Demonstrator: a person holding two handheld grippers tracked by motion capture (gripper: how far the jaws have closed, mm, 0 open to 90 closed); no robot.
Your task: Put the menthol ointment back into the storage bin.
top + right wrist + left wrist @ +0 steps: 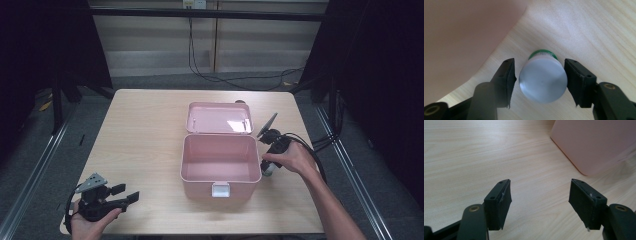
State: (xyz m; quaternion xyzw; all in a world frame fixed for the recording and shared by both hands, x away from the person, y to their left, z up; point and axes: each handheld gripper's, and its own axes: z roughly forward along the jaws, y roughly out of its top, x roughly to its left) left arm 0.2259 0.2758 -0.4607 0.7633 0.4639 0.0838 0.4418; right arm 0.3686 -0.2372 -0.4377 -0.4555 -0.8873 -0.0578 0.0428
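Bottle (542, 81) stands on the desk (145, 135) just beside the right wall of the pink box (220, 172), near its front corner, and sits between the fingers (506, 80) of the right gripper (540, 82). Those fingers flank the grey cap closely; the right one appears to touch it, while a thin gap remains at the left, so the grip does not look fully closed. A green band shows below the cap. Risk: if the gripper lifts before the fingers seat, the round cap can slip out or the bottle can tip, and it would likely knock against the box wall beside it. Risk: the left finger stands near that wall and may catch on it as it closes. The box is open, with its lid (219, 118) laid back toward the far side, and its interior appears empty. The left gripper (122, 196) rests at the front left corner of the desk, well apart from the box, fingers wide and holding nothing.
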